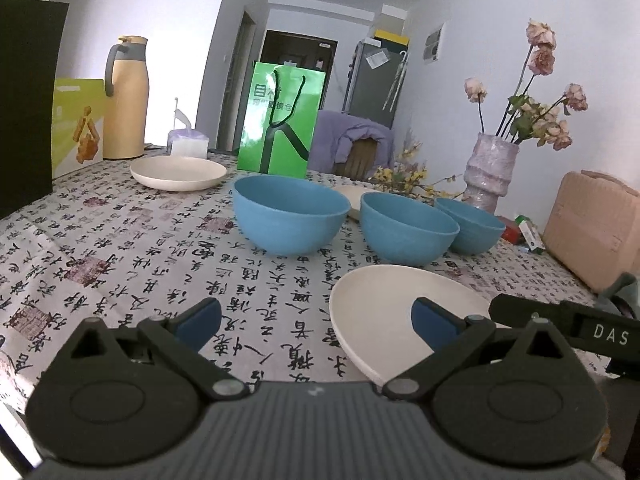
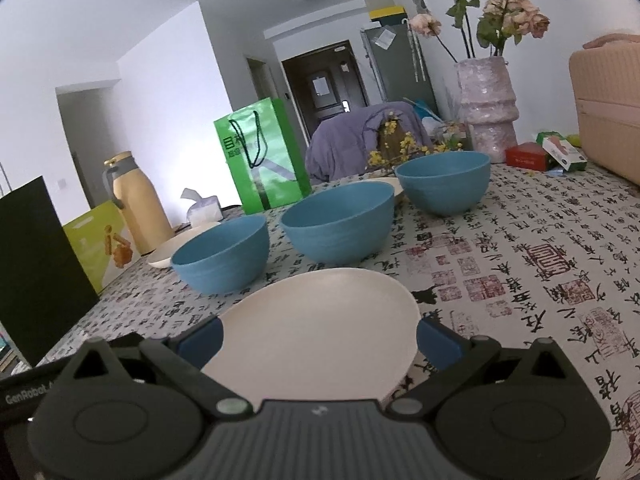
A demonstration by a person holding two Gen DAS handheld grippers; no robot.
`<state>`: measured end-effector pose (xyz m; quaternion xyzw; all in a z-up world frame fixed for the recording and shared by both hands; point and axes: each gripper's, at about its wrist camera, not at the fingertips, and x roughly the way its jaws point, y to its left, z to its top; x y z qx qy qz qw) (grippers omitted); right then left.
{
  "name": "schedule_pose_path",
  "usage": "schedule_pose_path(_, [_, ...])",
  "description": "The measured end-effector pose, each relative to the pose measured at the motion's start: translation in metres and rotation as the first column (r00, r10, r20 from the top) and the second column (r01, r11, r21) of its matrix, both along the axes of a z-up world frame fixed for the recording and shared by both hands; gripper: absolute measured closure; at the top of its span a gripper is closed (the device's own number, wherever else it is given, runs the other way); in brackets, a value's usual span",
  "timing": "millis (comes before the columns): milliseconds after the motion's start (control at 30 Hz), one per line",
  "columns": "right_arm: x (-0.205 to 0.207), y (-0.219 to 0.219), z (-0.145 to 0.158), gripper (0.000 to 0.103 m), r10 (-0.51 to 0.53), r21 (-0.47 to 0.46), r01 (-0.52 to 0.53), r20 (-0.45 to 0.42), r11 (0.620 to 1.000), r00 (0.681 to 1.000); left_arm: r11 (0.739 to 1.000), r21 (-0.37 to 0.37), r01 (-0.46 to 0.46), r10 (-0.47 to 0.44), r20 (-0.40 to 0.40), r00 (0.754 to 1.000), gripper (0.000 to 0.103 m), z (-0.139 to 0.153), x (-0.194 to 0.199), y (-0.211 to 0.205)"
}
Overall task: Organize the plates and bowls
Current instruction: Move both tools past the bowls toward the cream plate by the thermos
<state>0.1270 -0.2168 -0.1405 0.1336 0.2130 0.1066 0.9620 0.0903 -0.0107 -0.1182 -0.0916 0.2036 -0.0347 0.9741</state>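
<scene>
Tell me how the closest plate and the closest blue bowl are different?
The near plate is cream, while the near blue bowl is blue. The plate is flat and shallow; the bowl is deep and round. The plate sits closer to the right gripper than the bowl. Both are empty and upright on the tablecloth.

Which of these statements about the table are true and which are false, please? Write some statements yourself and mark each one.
1. Three blue bowls stand upright in a row on the table. True.
2. The bowls are stacked inside each other. False: each stands apart on the tablecloth.
3. The right claw is open, with the nearest cream plate between its fingers. True.
4. The left claw is shut on a bowl. False: it is open and holds nothing.
5. The green bag lies flat. False: it stands upright behind the bowls.
</scene>
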Motion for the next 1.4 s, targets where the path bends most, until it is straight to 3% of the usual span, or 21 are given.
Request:
schedule_pose_path(400, [0.020,0.022,0.017,0.000,0.022,-0.079,-0.020,0.032,0.997,0.999,0.996,-0.025,-0.090,0.090,0.023,0.996,0.000,0.000,0.004,0.045])
schedule_pose_path(933, [0.094,0.064,0.070,0.000,0.032,-0.172,-0.014,0.104,0.985,0.994,0.992,0.018,-0.124,0.122,0.089,0.989,0.000,0.032,0.060,0.116])
schedule_pose_path(1400, [0.151,0.135,0.120,0.000,0.236,-0.199,-0.209,0.121,0.957,0.964,0.978,-0.042,-0.204,0.208,0.130,0.969,0.000,0.094,0.101,0.175])
